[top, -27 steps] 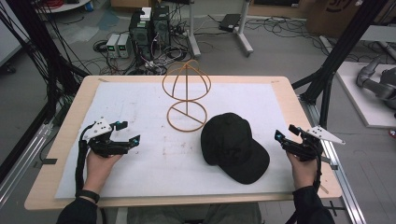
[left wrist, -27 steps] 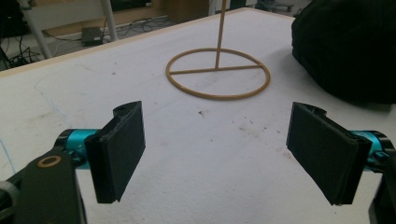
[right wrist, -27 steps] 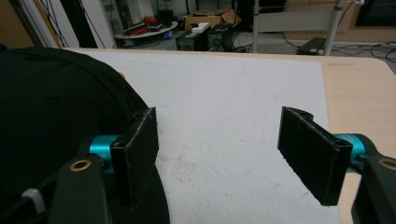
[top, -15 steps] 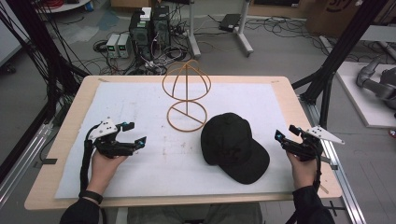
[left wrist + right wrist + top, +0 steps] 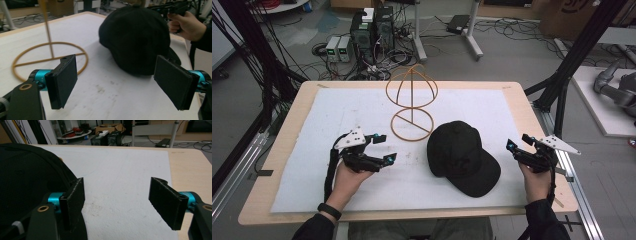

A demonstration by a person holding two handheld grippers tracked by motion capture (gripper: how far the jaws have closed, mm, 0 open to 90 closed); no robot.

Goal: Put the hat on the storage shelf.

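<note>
A black baseball cap [image 5: 462, 157] lies on the white mat, right of middle, brim toward the front right. Behind it stands a tan wire hat stand [image 5: 412, 105] with a round base ring and a domed top. My left gripper [image 5: 387, 148] hovers left of the cap and just in front of the stand's ring, open and empty. In the left gripper view the cap [image 5: 136, 35] lies ahead between my open jaws [image 5: 117, 82], the ring [image 5: 50, 58] to the left. My right gripper [image 5: 517, 145] is at the cap's right, open and empty [image 5: 117, 200], with the cap [image 5: 25, 177] beside its left jaw.
A white mat [image 5: 337, 110] covers most of the wooden table [image 5: 532, 115]. Black frame posts [image 5: 562, 75] stand at both sides. Computers and cables [image 5: 372, 30] lie on the floor beyond the far edge.
My left gripper has moved right and slightly forward, closer to the cap and the stand's ring. The right gripper and the cap have stayed put.
</note>
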